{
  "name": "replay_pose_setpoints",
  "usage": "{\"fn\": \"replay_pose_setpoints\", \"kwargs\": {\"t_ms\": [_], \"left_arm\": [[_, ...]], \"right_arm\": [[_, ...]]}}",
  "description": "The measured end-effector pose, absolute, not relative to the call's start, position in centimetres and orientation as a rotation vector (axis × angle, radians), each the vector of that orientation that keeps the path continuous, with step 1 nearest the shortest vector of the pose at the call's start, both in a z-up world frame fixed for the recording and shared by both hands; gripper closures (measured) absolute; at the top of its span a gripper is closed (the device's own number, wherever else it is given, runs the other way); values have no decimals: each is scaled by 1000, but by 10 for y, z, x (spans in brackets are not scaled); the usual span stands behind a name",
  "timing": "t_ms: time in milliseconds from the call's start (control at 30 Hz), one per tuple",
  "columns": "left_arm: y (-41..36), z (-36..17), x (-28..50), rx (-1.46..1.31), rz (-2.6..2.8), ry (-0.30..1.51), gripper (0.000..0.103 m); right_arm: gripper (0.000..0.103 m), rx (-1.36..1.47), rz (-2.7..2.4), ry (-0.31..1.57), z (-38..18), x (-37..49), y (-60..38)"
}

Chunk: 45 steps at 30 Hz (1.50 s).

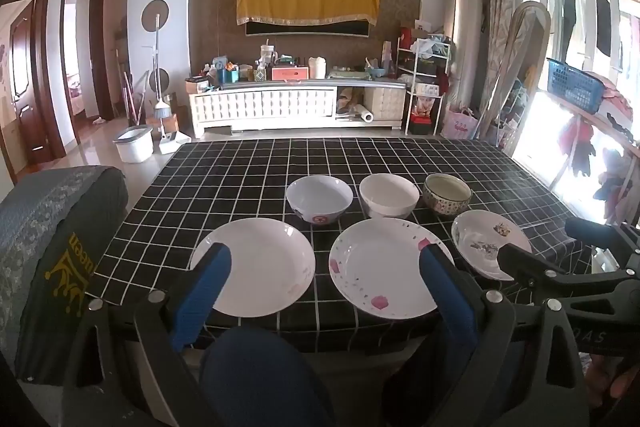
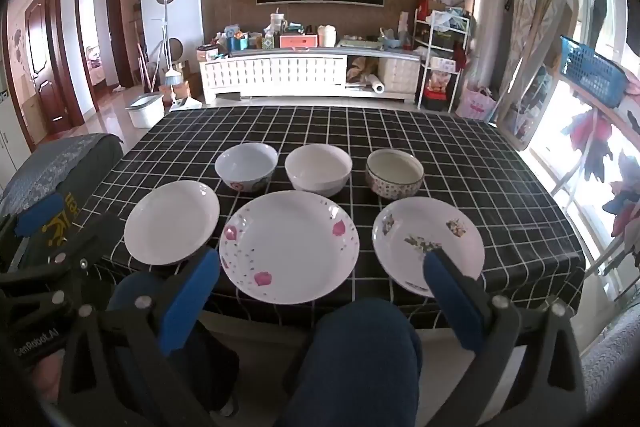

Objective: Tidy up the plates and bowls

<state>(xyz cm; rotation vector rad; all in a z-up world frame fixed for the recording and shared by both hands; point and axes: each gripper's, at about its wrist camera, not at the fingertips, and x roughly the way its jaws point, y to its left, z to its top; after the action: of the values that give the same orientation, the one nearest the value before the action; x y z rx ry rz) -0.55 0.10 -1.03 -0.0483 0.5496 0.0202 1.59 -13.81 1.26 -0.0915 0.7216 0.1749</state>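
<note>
Three plates lie in a row near the table's front edge: a plain white plate (image 1: pixel 260 265) (image 2: pixel 172 223), a pink-flowered plate (image 1: pixel 384 267) (image 2: pixel 290 245) and a plate with dark flower prints (image 1: pixel 486 241) (image 2: pixel 428 241). Behind them stand a pale blue bowl (image 1: pixel 319 198) (image 2: pixel 246 166), a white bowl (image 1: pixel 389 195) (image 2: pixel 319 169) and a patterned bowl (image 1: pixel 447 193) (image 2: pixel 395 173). My left gripper (image 1: pixel 324 267) is open and empty, short of the table's front edge. My right gripper (image 2: pixel 322 271) is open and empty, also short of the edge.
The black checked tablecloth (image 1: pixel 240 167) (image 2: pixel 500 187) covers the table. A chair with a grey cover (image 1: pixel 52 227) stands at the left. The person's knees (image 2: pixel 352 359) are below the grippers. A window ledge with a blue basket (image 2: pixel 592 71) is on the right.
</note>
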Motion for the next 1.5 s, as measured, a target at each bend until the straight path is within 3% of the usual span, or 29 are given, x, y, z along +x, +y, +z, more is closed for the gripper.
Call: {"fn": "replay_pose_setpoints", "kwargs": {"t_ms": [633, 1033, 1500], "left_arm": [[5, 28, -22, -46, 46, 516, 9], [71, 48, 24, -108, 130, 600, 9], [156, -7, 110, -191, 187, 798, 9]], "right_arm": [[0, -88, 205, 675, 45, 4, -135], [0, -122, 344, 694, 64, 67, -77], [0, -186, 484, 833, 5, 156, 4]]}}
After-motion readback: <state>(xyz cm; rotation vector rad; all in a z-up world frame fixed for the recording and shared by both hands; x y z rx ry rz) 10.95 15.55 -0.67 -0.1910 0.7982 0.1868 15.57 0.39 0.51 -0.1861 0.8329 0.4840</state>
